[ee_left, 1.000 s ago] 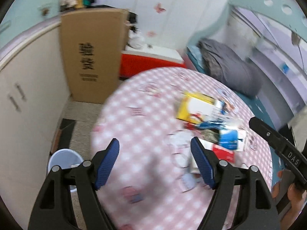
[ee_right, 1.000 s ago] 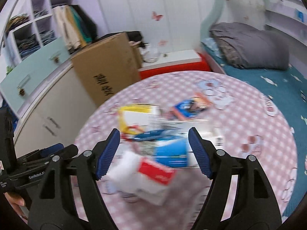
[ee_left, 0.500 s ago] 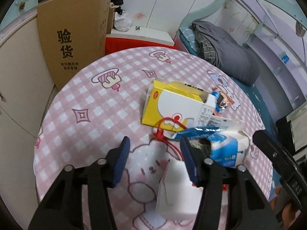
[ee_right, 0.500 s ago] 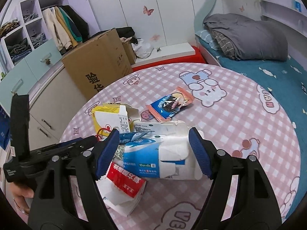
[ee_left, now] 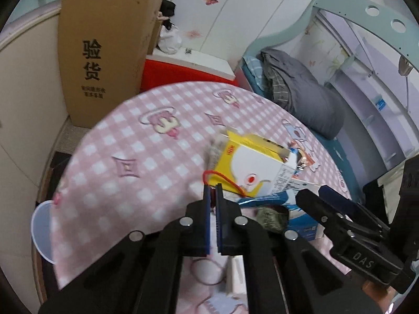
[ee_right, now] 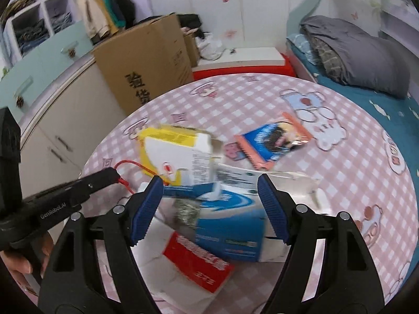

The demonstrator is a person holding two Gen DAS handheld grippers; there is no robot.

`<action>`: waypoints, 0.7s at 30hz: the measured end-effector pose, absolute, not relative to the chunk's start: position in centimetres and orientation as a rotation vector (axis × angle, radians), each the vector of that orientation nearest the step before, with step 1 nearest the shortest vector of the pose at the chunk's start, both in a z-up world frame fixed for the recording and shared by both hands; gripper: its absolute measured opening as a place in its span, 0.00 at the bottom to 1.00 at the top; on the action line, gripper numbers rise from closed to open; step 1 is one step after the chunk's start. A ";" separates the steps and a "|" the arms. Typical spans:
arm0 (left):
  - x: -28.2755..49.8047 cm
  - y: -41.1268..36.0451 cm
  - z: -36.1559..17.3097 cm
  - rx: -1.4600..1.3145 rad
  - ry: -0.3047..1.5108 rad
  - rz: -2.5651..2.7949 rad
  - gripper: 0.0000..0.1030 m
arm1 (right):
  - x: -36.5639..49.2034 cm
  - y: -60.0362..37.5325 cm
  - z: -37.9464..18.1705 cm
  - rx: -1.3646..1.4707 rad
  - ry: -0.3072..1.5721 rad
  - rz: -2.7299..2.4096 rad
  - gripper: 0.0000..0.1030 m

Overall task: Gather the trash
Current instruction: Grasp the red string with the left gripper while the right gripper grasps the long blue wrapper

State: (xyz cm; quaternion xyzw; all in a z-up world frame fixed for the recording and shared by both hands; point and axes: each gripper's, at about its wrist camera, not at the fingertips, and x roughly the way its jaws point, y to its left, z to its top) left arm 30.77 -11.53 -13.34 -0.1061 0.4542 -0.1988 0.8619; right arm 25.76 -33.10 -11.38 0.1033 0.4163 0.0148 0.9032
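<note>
Pink checked worktop (ee_right: 301, 99) carries the litter at frame centre. Red string (ee_left: 225, 179) is pinched by the closed left claw (ee_left: 212, 191); the right claw (ee_right: 209, 196) is held open around the light, crushable blue box (ee_right: 230, 225).

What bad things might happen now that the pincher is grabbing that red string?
1. The left gripper pinches only the thin red string, so it may slip out.
2. The string runs under the yellow box; pulling might drag that box along.
3. The right gripper is open over the blue box close by; the two could bump.
</note>
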 end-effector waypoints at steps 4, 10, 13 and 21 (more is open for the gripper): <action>30.5 -9.6 -13.0 -0.210 0.934 -0.358 0.03 | 26.6 -30.0 -11.7 0.102 0.890 0.091 0.71; 29.7 -6.4 -12.9 -0.197 0.924 -0.310 0.03 | 28.3 -27.1 -12.9 -0.112 0.919 0.006 0.71; 29.4 -5.5 -12.9 -0.197 0.924 -0.308 0.03 | 29.1 -27.0 -14.0 -0.144 0.989 0.025 0.71; 29.0 -5.7 -13.3 -0.197 0.935 -0.319 0.03 | 29.6 -27.8 -14.9 -0.061 1.030 0.114 0.39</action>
